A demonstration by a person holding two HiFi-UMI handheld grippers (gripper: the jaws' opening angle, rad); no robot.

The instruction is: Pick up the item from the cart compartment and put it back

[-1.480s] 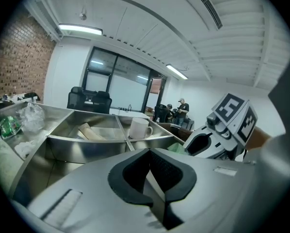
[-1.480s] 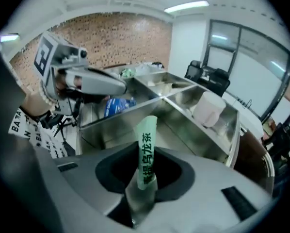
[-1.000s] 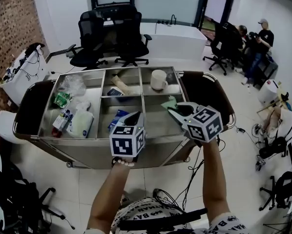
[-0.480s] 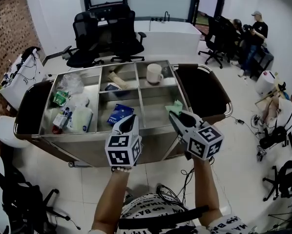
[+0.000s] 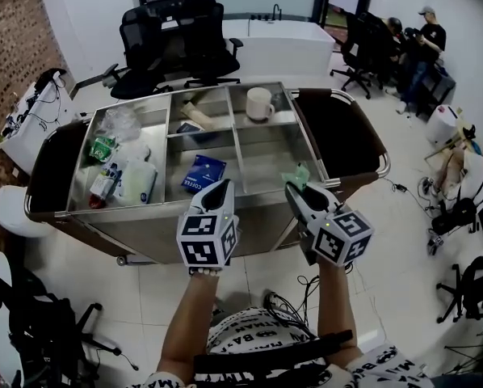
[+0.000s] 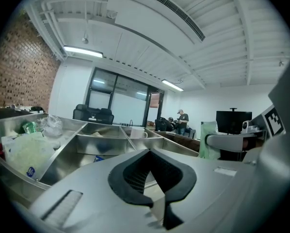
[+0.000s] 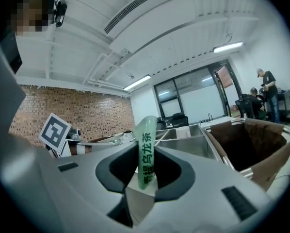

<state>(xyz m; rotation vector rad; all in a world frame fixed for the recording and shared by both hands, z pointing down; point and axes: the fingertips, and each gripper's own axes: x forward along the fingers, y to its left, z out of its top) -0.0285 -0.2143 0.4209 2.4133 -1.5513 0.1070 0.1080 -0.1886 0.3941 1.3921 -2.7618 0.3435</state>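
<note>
Head view showed a steel cart (image 5: 128,217) ahead of both pairs of fingers. A blue coffee pack (image 5: 203,172) lay just beyond the left gripper (image 5: 223,187), with a white pouch (image 5: 136,183) further to its left. A white mug (image 5: 259,103) stood far ahead in a back compartment. A brown side bag (image 5: 338,136) hung ahead and right of the right gripper (image 5: 295,192).

The left fingers were closed together and empty. The right fingers pinched a green sachet (image 7: 146,149), held narrowly apart by it. It was thin and pale green with dark green print, and it stood upright above the fingertips, over the cart's near right compartment edge.
</note>
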